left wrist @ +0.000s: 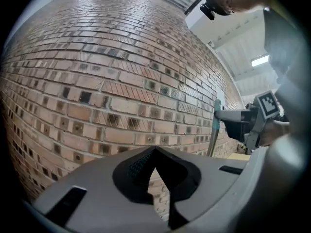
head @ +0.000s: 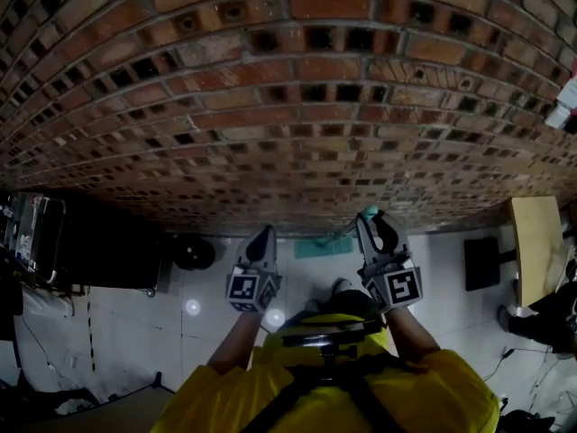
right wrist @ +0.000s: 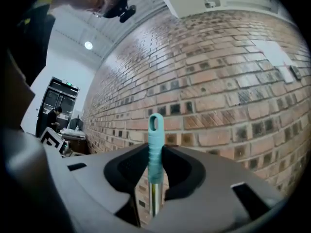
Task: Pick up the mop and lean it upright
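Note:
The mop stands upright in front of the brick wall (head: pixel 297 106). Its teal grip with a hanging loop (right wrist: pixel 155 140) tops a metal pole, and my right gripper (right wrist: pixel 155 166) is shut on that grip, which sticks up between the jaws. From the head view the handle top (head: pixel 370 212) shows just above the right gripper (head: pixel 377 234), and the teal mop head (head: pixel 323 245) lies on the floor by the wall. My left gripper (head: pixel 261 246) is shut on nothing, held beside the mop and apart from it. The left gripper view shows its shut jaws (left wrist: pixel 154 168) and the mop handle (left wrist: pixel 214 130) to the right.
A dark cart (head: pixel 108 242) and a round black object (head: pixel 192 253) stand at the left by the wall. A wooden table (head: pixel 536 237) and a black box (head: pixel 481 262) are at the right. A person (right wrist: pixel 52 115) stands far off down the wall.

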Available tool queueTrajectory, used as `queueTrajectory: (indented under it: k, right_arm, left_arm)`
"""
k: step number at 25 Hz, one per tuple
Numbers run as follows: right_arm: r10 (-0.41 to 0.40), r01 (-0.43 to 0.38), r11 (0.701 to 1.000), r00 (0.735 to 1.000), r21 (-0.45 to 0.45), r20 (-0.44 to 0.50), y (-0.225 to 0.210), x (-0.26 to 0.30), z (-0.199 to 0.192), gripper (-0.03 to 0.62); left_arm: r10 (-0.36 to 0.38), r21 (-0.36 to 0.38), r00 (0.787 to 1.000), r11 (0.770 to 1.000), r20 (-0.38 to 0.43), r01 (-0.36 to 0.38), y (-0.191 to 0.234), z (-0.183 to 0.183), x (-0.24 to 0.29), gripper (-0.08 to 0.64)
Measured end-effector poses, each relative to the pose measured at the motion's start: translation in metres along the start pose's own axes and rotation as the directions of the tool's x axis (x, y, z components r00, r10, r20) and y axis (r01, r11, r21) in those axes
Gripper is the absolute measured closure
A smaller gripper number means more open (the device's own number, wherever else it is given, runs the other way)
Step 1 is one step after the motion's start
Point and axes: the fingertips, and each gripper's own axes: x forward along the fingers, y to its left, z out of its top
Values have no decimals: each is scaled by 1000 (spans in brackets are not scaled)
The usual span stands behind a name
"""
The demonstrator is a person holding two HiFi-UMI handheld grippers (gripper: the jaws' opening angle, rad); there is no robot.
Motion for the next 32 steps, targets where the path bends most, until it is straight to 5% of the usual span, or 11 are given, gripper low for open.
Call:
queueTrajectory:
  k: [7,21,25,32]
  right_arm:
    - [15,-15,1000,998,7,56,-1,-21,44,491]
    - [31,-31,999,997,5,67,-6,-43,56,491]
    - [24,-24,1000,1000,3,17,-13,-34,22,491]
    - [31,-27,999,989,31,-146,-22,2,-110,491]
  left_arm:
    - [-40,46,998,998,49,38,-14,32,2,560]
    - [-71,35,997,997,-3,71,-32,14,11,560]
    - [-78,19,997,997,-24,78,-31,4,12,560]
    - [-80,7,993,997,-91,81,-28,-19,11,560]
